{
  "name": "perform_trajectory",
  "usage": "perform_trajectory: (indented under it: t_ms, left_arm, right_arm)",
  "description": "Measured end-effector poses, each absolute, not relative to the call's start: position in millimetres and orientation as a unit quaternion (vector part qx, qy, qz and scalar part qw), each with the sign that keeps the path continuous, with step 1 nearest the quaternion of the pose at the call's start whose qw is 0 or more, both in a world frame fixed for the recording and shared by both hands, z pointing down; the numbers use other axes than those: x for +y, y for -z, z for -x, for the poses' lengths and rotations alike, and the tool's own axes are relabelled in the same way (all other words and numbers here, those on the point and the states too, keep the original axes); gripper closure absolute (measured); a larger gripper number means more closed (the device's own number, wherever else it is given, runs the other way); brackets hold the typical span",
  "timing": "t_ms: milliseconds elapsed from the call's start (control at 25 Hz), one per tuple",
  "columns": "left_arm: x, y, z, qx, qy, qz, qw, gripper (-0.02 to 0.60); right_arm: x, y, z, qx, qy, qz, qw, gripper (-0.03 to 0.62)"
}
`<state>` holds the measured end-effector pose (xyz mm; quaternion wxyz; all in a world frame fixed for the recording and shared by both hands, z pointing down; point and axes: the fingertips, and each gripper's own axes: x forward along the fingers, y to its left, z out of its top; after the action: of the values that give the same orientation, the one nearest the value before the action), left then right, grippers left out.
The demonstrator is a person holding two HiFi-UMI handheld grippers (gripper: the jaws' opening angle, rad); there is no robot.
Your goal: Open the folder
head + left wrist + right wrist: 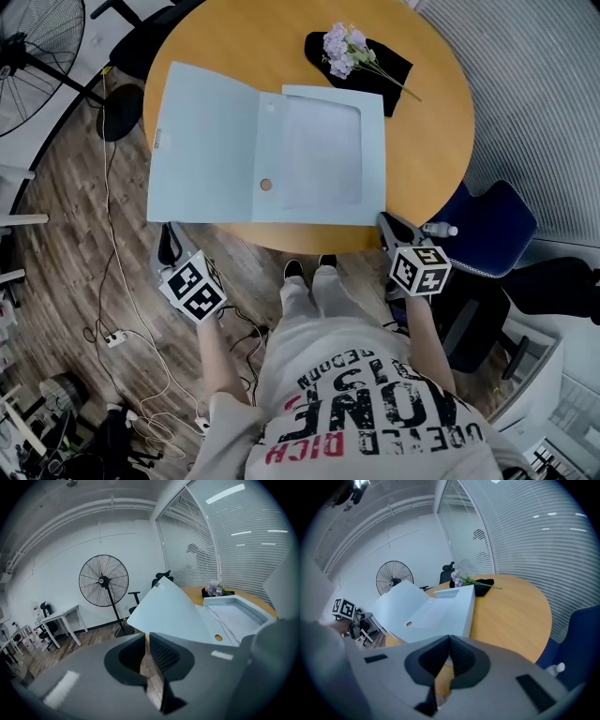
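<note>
Head view, folder (206,141) overhanging table (431,131) edge

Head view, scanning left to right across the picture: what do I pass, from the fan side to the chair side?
standing fan → folder's opened cover → folder's tray half → table top → blue chair. The flowers overlap the tray half sideways, so they are left out.

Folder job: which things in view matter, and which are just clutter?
Job:
- light blue cardboard folder, lying open on the round wooden table
- left gripper
- right gripper

Lying about:
- purple flower sprig on a black cloth
- blue chair with a small pale bottle
- black standing fan
- floor cables
</note>
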<state>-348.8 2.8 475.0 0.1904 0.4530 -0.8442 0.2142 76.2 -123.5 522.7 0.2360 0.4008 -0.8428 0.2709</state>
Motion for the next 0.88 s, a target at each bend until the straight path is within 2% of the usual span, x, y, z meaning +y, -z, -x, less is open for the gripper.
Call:
perform_trajectory:
  t_ms: [880]
  left_arm:
    - [0.9,-480.7,351.8,-0.845,-0.204,-0.45,0.205,0.551]
  right_arm:
    - [-126.9,-524.6,-75.4,-0.842,-0.269,-0.403,0.237,0.582]
